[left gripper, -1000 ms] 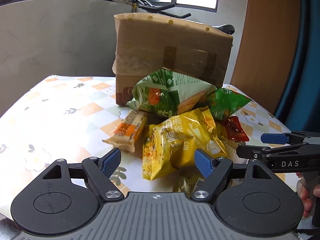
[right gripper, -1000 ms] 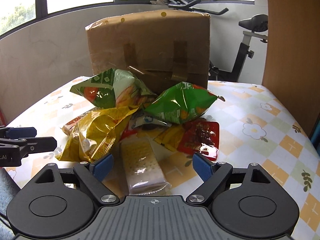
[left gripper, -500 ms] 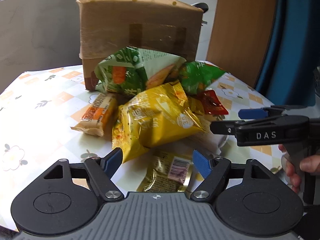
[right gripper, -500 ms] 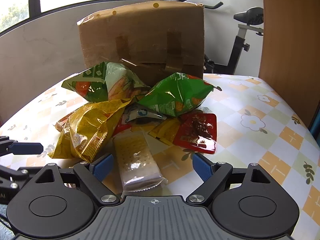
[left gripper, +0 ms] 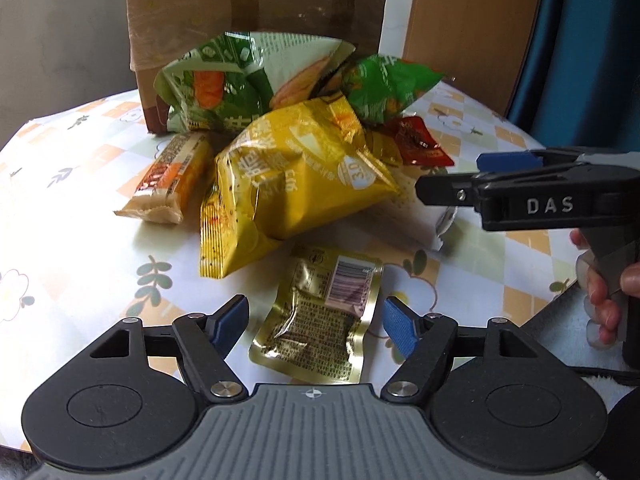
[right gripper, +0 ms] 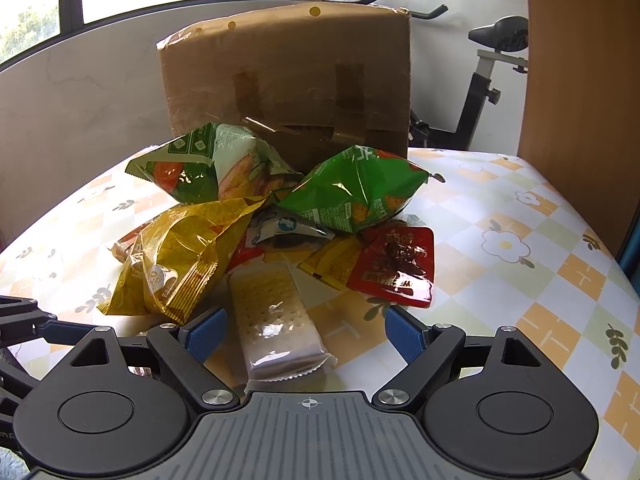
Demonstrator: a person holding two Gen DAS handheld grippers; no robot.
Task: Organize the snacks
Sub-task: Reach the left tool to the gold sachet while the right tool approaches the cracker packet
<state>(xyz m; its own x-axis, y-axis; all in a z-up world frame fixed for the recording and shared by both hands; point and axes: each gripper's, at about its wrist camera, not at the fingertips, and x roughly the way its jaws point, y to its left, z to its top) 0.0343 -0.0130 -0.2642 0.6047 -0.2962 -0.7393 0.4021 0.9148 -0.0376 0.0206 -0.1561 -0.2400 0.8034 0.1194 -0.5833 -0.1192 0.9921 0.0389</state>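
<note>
Glossy wrappers, matt cardboard

Yellow chip bag [left gripper: 296,184] and gold pouch [left gripper: 320,320]: shiny crinkled foil. Box [right gripper: 288,80] at 12 o'clock: matt brown cardboard with glossy tape. Tablecloth [right gripper: 520,240]: smooth, printed.

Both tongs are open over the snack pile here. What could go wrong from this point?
The left tongs straddle the flat gold pouch, which lies flush on the table; a pinch could slide off it. The right tongs frame the cracker pack, whose far end tucks under the yellow chip bag, so lifting may drag the pile. The two tongs are close and could collide.
</note>
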